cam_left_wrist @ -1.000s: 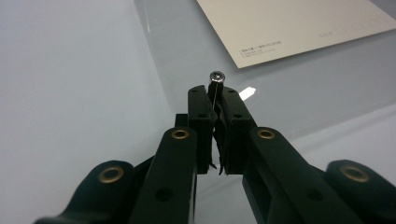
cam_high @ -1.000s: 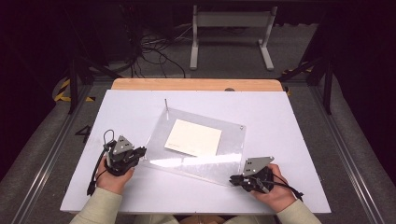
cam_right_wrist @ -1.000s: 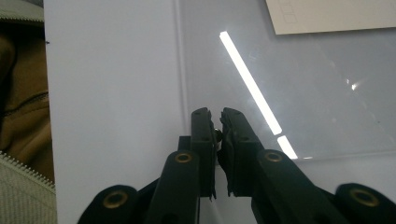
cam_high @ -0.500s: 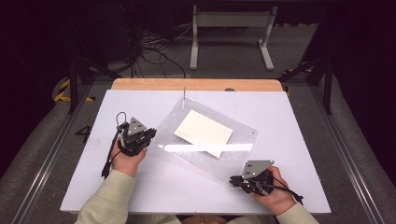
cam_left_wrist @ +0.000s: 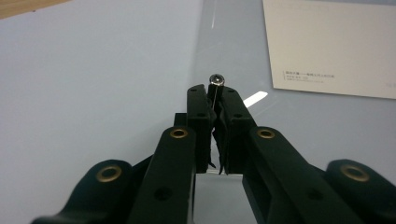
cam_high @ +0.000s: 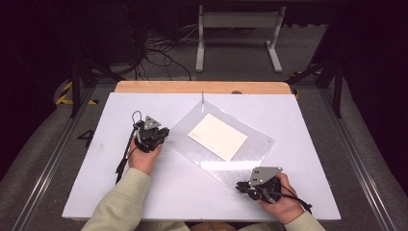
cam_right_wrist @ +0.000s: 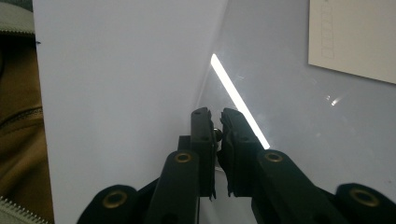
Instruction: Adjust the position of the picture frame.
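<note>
On the white counter (cam_high: 96, 159), your left gripper (cam_high: 153, 134) and right gripper (cam_high: 254, 186) each have jaws pinching a corner of the clear sheet (cam_high: 250, 149) carrying a cream card (cam_high: 217, 136).

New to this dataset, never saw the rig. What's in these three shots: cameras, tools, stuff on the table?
No robot: a person holds two hand-held black two-jaw grippers. The high view looks down from above; the other two views ride on each gripper, looking along its jaws. On the white table lies a clear plastic sheet with a cream paper card on it. The left gripper is clamped on the sheet's edge beside a small metal screw; the right gripper is clamped on its near corner.
</note>
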`<state>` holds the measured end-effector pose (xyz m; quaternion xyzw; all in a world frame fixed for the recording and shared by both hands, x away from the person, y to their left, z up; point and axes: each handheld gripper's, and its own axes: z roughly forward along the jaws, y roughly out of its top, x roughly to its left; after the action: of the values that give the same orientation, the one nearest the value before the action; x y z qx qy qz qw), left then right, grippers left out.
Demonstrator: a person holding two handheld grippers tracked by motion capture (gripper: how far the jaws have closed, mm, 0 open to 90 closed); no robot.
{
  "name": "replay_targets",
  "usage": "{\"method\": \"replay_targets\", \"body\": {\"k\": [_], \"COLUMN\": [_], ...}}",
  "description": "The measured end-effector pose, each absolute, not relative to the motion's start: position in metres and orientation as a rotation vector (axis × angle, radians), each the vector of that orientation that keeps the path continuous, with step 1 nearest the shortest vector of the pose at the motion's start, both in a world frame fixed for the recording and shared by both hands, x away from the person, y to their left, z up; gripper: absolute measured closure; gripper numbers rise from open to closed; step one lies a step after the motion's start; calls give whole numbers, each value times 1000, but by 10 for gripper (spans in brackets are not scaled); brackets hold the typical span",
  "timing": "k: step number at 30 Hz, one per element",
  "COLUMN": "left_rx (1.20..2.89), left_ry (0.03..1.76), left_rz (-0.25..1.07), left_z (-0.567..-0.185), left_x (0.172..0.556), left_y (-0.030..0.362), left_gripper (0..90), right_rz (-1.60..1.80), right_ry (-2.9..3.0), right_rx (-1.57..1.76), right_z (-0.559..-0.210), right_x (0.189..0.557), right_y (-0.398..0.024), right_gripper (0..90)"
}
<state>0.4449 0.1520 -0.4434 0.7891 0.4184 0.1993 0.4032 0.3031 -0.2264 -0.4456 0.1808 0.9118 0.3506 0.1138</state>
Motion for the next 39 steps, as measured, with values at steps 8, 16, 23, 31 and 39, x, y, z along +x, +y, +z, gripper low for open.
{"method": "replay_targets", "body": {"k": [8,16,23,31,39], "left_rx": [1997,1997,1997,1988,1986], "left_ry": [1024,986,914,915,922], "left_rz": [506,467,451,433,423], "left_z": [-436,-425,-418,-418,-421], "left_x": [435,422,408,395,386], "left_y": [153,163,165,176,184], "left_gripper": [675,537,500,494,484], "right_rz": [1062,1195,1214,1199,1180], "right_ry": [2683,2580,2532,2439,2356], "right_rx": [549,633,703,861,979], "right_z": [-446,-429,-419,-408,-402], "right_x": [304,313,323,357,383], "right_y": [-230,-249,-259,-282,-300], "right_gripper": [794,751,735,747,777]}}
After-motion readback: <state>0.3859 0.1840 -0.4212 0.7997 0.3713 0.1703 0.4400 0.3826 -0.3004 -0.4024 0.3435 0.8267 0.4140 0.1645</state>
